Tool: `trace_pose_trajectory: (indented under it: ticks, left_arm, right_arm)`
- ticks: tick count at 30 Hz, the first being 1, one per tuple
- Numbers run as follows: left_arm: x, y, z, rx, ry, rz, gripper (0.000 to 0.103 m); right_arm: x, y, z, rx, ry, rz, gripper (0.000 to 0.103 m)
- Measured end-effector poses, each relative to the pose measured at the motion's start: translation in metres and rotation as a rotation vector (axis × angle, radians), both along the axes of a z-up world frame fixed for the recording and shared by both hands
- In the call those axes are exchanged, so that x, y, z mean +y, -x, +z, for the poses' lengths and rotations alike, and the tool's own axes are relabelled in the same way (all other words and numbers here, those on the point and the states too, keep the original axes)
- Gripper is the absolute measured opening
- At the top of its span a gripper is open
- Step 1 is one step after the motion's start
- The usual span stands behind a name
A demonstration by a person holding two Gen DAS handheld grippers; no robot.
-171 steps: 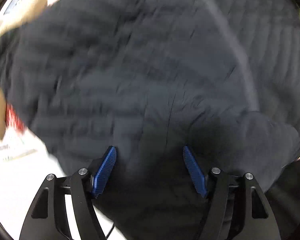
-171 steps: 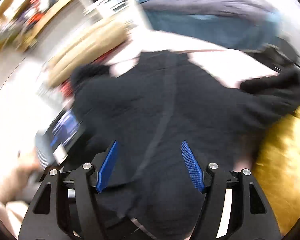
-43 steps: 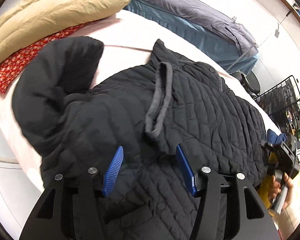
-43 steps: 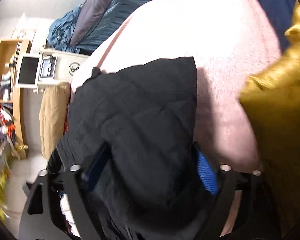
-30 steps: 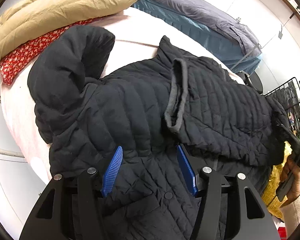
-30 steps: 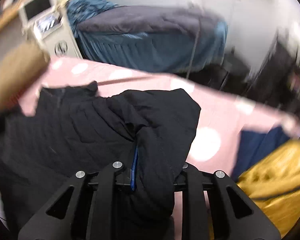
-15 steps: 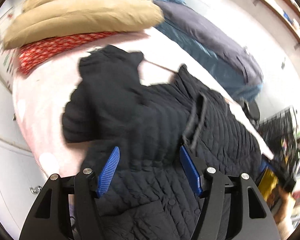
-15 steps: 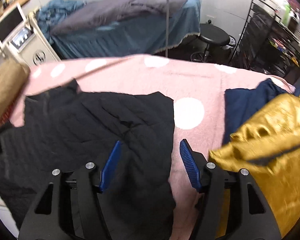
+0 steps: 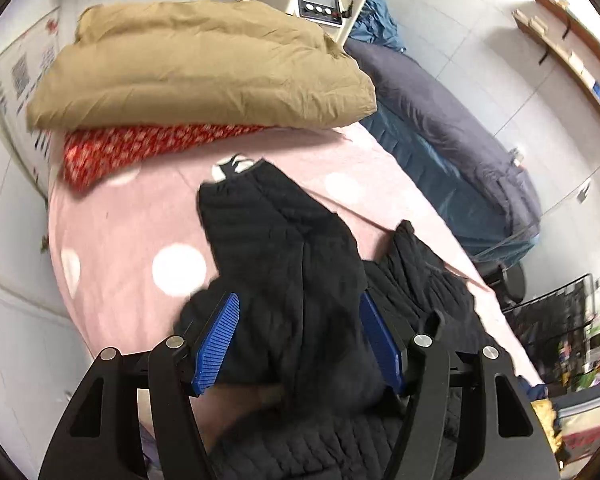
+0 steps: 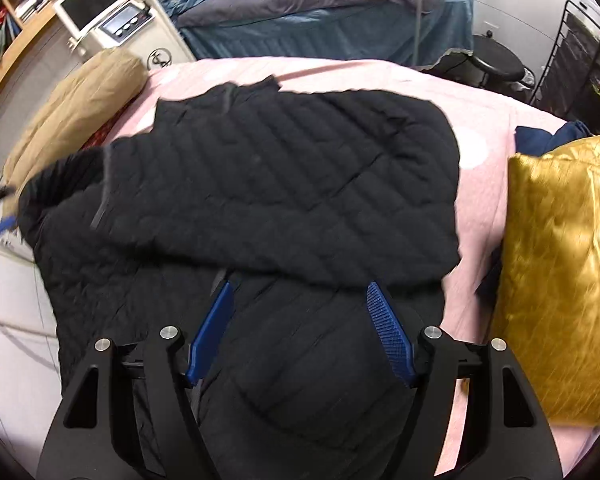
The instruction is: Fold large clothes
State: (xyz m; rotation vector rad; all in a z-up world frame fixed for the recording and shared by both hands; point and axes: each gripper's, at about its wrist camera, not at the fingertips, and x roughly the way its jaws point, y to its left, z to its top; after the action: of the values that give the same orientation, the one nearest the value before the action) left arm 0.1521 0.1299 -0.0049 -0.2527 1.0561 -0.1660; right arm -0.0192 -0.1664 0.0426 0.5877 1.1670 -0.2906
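Two pairs of blue-padded fingers stand spread apart, neither clamped on cloth. The left gripper [image 9: 298, 344] has a raised fold of the black quilted jacket [image 9: 284, 248] bunched between its fingers [image 9: 216, 344], the pads wide on either side of it (whether cloth touches them cannot be told). The right gripper [image 10: 300, 334] hangs over the jacket [image 10: 260, 184], its fingers [image 10: 390, 336] apart above the near hem. The jacket lies spread on the pink, white-dotted bedcover [image 10: 480, 160], one side folded over across the body. Just to its right sits a shiny gold garment [image 10: 560, 280] over something navy [image 10: 540, 138]. At the far left of the bed a tan quilt [image 9: 196, 76] is stacked on red patterned fabric [image 9: 140, 148]. Beyond stands a second bed with grey-blue bedding [image 10: 324, 8].
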Motion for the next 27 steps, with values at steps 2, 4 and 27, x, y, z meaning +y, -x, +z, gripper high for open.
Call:
trace_pose_trajectory:
  ticks: [2,4,27]
  left_arm:
    - [0.001,-0.024,-0.003,0.033,0.013,-0.011,0.061]
    - [0.003,-0.049,-0.006,0.077,0.036,-0.005,0.061]
    - [-0.087,-0.112,-0.113,0.424,-0.459,-0.305,0.012]
  right_arm:
    - [0.009,0.004,0.003,0.005,0.006,0.017,0.069]
    - [0.011,0.009,0.008,0.006,0.020,0.016,0.069]
    - [-0.007,0.038,0.004,0.085,-0.031,-0.175,0.069]
